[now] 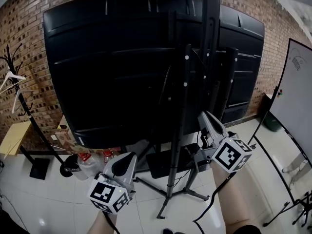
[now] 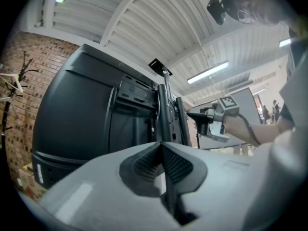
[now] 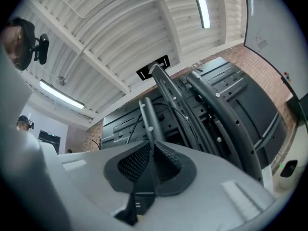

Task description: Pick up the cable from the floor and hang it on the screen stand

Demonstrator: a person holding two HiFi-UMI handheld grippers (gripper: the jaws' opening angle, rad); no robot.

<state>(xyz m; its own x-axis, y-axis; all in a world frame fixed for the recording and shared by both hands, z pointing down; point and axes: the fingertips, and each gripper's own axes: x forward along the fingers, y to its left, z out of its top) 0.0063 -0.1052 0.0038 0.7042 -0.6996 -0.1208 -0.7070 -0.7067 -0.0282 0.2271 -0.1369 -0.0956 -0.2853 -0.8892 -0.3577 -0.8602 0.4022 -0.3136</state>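
Before tubular black screen stand (image 1: 183, 116), left gripper (image 2: 161, 148) pinching thin black cable (image 3: 143, 184), right gripper (image 3: 151, 147) likewise

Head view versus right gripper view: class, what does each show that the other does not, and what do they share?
Only the head view: the floor, bottles, whiteboard and left gripper. Only the right gripper view: ceiling lights, and the fingers of the right gripper pinching the cable. Both: the back of the screen and its stand.
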